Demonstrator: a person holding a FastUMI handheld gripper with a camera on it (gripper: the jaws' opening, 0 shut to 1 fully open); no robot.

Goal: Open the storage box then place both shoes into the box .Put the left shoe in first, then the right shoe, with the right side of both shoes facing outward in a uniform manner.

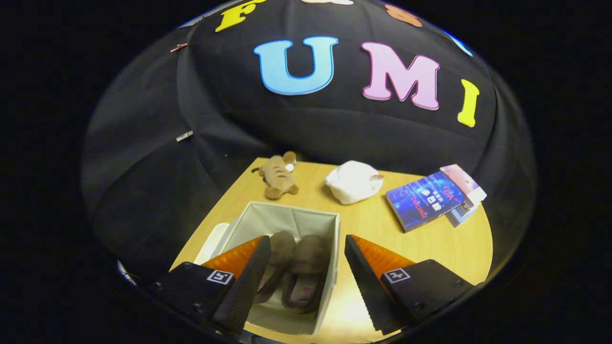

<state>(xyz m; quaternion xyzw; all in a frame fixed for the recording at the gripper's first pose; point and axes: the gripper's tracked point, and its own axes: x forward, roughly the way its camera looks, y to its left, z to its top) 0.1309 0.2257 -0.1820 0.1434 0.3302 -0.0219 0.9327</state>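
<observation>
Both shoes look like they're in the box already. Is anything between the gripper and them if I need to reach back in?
Nothing visible. The gripper is open, holding nothing, above the open storage box. Both shoes, one beside the other, lie inside, between and just below the fingers. The plush toys and books lie beyond on the table.

Brown plush mouse (279,177) lying near the far left corner of the wooden desk (430,248), white plush toy (354,181) by the far edge near its middle, blue book (424,200) toward the right edge, overlapping a pink-and-white booklet (466,188) beneath it
</observation>
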